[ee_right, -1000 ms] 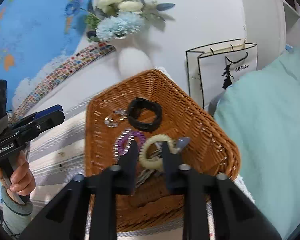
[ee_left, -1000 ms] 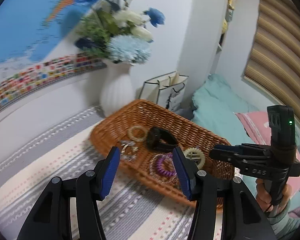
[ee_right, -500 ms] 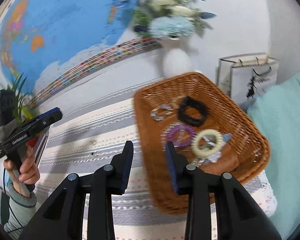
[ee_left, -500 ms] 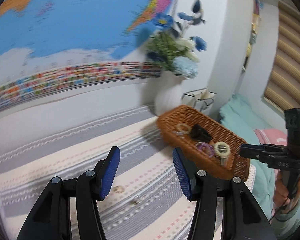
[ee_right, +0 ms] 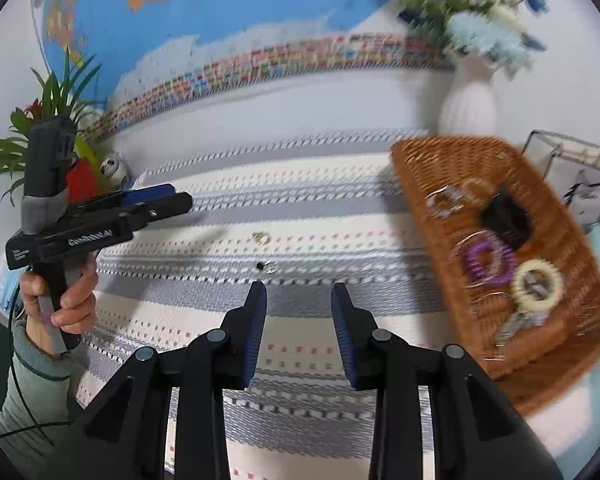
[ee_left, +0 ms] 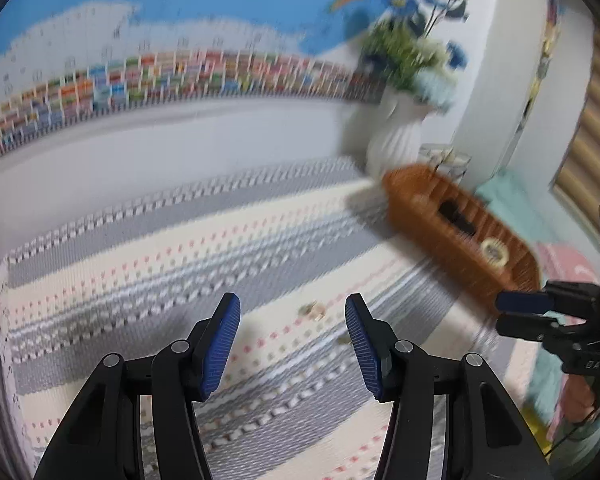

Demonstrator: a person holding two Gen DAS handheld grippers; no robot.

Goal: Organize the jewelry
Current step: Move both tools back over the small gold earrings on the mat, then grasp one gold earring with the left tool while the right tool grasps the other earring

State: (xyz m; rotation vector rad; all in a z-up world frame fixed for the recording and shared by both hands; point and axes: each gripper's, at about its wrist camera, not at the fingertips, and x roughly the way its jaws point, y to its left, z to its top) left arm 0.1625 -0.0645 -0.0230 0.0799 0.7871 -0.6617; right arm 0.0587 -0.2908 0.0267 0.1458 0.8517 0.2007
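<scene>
Right wrist view gives the sharper look at the loose jewelry: a small gold-coloured piece [ee_right: 261, 237] and a small silvery piece with a dark bit [ee_right: 269, 266] lie apart from each other on the grey-and-cream striped woven cloth [ee_right: 320, 216], both just ahead of the right gripper [ee_right: 299, 300], the silvery one nearest its left fingertip. That gripper's blue-padded fingers [ee_right: 256, 328] stand spread with only cloth between them, holding nothing. Off to the right of the fingers sits the brown wicker tray [ee_right: 420, 184], and this view shows its contents: a purple coiled ring [ee_right: 487, 260], a cream coiled ring [ee_right: 537, 284], a black band [ee_right: 505, 216] and some silvery pieces too blurred to make out. Left wrist view is smeared by motion; the left gripper [ee_left: 293, 308] also has its blue pads [ee_left: 220, 344] spread and empty, and the gold-coloured piece [ee_left: 312, 310] shows as a faint speck just ahead between the fingertips, nearer the right one. There the tray [ee_left: 452, 248] is seen edge-on, with little inside told apart. Each camera catches the other tool: the left gripper [ee_right: 172, 198] held by a hand [ee_right: 60, 300] in a grey-green sleeve, the right gripper [ee_left: 520, 312] at the frame's edge. Only the right view shows the green potted plant [ee_right: 40, 120]; both show the white ribbed vase of blue and white flowers [ee_right: 468, 104] and the world map [ee_right: 220, 4] behind.
</scene>
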